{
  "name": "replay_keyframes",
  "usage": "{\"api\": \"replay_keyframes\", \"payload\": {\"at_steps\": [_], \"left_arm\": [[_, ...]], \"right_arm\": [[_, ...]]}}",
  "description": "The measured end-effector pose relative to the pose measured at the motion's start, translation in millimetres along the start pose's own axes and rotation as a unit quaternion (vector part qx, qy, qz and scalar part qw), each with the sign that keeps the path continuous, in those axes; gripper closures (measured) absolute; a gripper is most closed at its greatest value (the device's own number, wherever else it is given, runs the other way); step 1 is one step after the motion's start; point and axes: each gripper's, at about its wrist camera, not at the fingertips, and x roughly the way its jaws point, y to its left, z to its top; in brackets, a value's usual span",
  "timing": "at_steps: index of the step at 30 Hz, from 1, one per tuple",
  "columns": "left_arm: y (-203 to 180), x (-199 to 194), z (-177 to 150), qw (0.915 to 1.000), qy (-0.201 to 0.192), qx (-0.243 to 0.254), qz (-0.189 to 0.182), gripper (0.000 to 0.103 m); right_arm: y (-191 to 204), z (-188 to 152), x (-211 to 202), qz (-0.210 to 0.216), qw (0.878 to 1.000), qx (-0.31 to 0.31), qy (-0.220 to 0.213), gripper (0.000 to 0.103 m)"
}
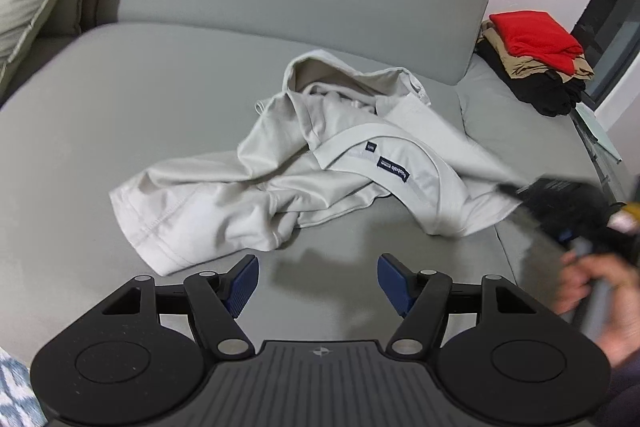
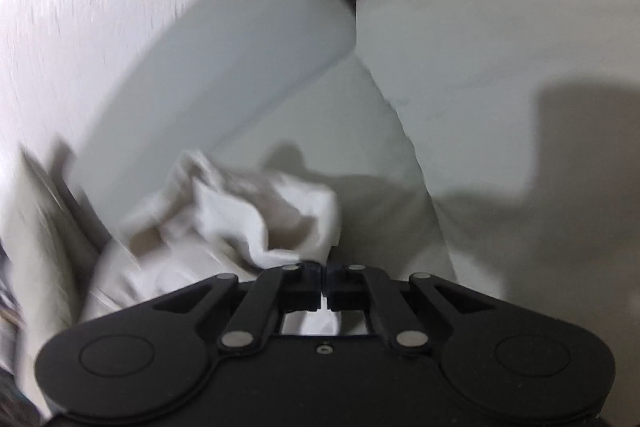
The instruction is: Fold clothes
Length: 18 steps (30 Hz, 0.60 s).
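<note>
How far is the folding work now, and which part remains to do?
Done: a folded stack, red on top, sits at the sofa's far right end. In hand: the right claw is shut on an edge of the light grey shirt, while the left claw is open above the seat, holding nothing. Left: the shirt lies crumpled, so it needs spreading flat and every fold.

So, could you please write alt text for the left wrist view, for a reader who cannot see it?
A crumpled light grey T-shirt lies on a grey sofa seat, with the open left gripper hovering just in front of it. At the right, the blurred right gripper meets the shirt's edge; folded red, tan and black clothes are stacked behind.
</note>
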Motion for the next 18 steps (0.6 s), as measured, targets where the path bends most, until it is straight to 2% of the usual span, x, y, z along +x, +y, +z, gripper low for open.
{"api": "replay_keyframes", "payload": {"at_steps": [5, 9, 11, 14, 15, 17, 18], "left_arm": [[4.8, -19.4, -8.2, 0.9994, -0.018, -0.002, -0.031, 0.040], [-1.1, -26.6, -20.8, 0.9985, -0.019, 0.019, -0.048, 0.040], [-1.8, -19.0, -24.4, 0.9987, -0.004, 0.006, -0.051, 0.040], [-0.6, 2.7, -26.2, 0.9961, 0.020, -0.040, -0.076, 0.041], [0.6, 10.6, -26.8, 0.9937, 0.027, -0.062, -0.089, 0.042], [4.8, 24.8, -26.7, 0.9858, 0.035, -0.113, -0.119, 0.047], [6.4, 30.4, -24.9, 0.9812, 0.034, -0.138, -0.131, 0.051]], "right_arm": [[-23.2, 37.8, -69.3, 0.003, 0.996, 0.077, -0.033, 0.101], [-44.9, 65.8, -120.3, -0.005, 0.990, 0.133, -0.054, 0.101], [-66.7, 66.6, -116.7, -0.038, 0.988, 0.147, -0.024, 0.101], [-95.5, 59.0, -97.1, -0.032, 0.984, 0.167, 0.050, 0.095], [-98.6, 56.1, -92.5, -0.032, 0.984, 0.164, 0.060, 0.095], [-101.2, 49.5, -85.3, -0.028, 0.986, 0.155, 0.060, 0.083], [-102.4, 48.1, -83.0, -0.023, 0.986, 0.154, 0.059, 0.080]]}}
